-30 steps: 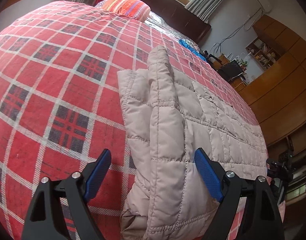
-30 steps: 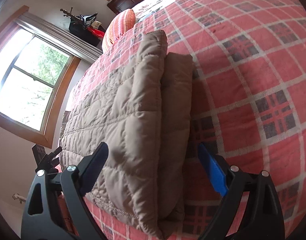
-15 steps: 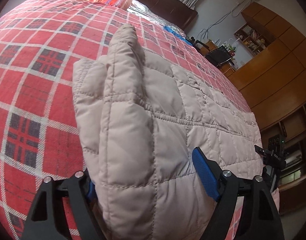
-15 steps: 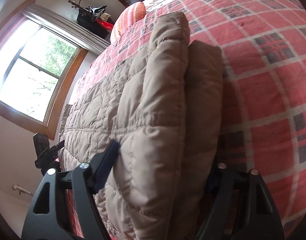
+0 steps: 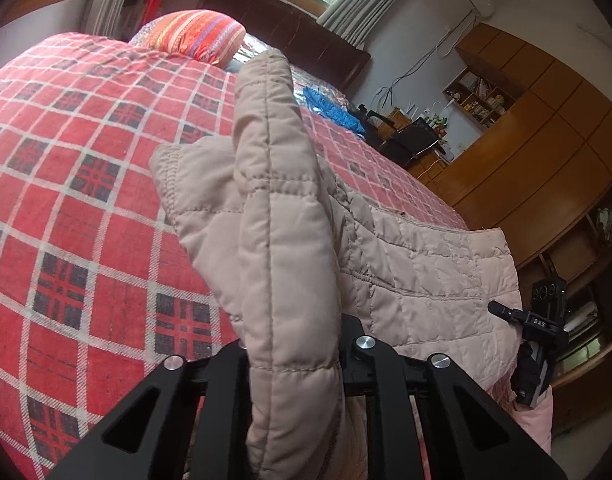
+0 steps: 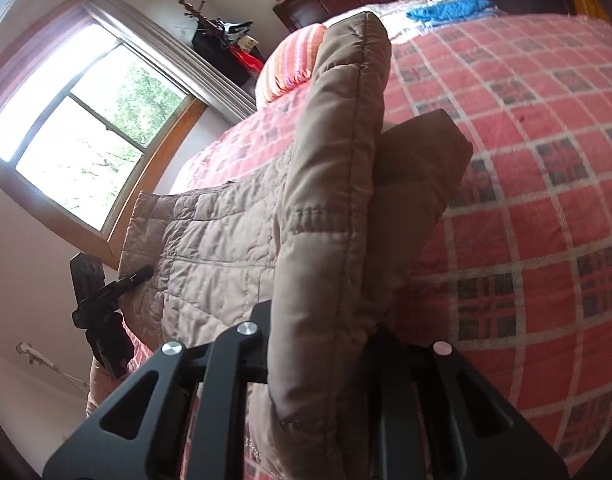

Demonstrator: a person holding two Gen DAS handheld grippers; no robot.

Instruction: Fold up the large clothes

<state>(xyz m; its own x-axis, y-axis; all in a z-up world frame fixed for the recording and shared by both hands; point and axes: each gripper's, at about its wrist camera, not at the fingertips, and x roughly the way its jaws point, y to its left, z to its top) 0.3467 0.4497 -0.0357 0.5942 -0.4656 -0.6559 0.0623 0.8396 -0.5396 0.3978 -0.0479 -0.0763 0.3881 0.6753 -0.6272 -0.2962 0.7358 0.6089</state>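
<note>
1. The left tongs (image 5: 293, 364) are pinching a thick roll of the padded jacket (image 5: 418, 272) at one end of its near edge, and the right tongs (image 6: 322, 344) are clamping the matching roll at the other end; both sets of arms are drawn in tight against the cloth, though the fingertips themselves are buried in the padding, so how deep each bite goes is probably not something these views can settle

2. The jacket is lying across the bed (image 5: 77, 200), on the red checked cover, with its near edge lifting off the cover and its far part resting flat

3. The slippery quilted shell is risking a slide out of the tongs as the weight comes up, because each grip is squeezing puffy filling rather than a firm seam

4. One side slipping before the other is likely to be skewing the fold, leaving the edges crooked

5. The loose flap (image 6: 422, 168) sticking out beside the right tongs is threatening to flop open and undo the tidy edge, since it looks to be sitting outside that grip

6. Carrying the edge too far is risking a brush with the striped pillow (image 5: 193, 36) at the head of the bed

7. Pulling the two hands apart unevenly is bunching the middle, trapping a ridge under the fold
</note>
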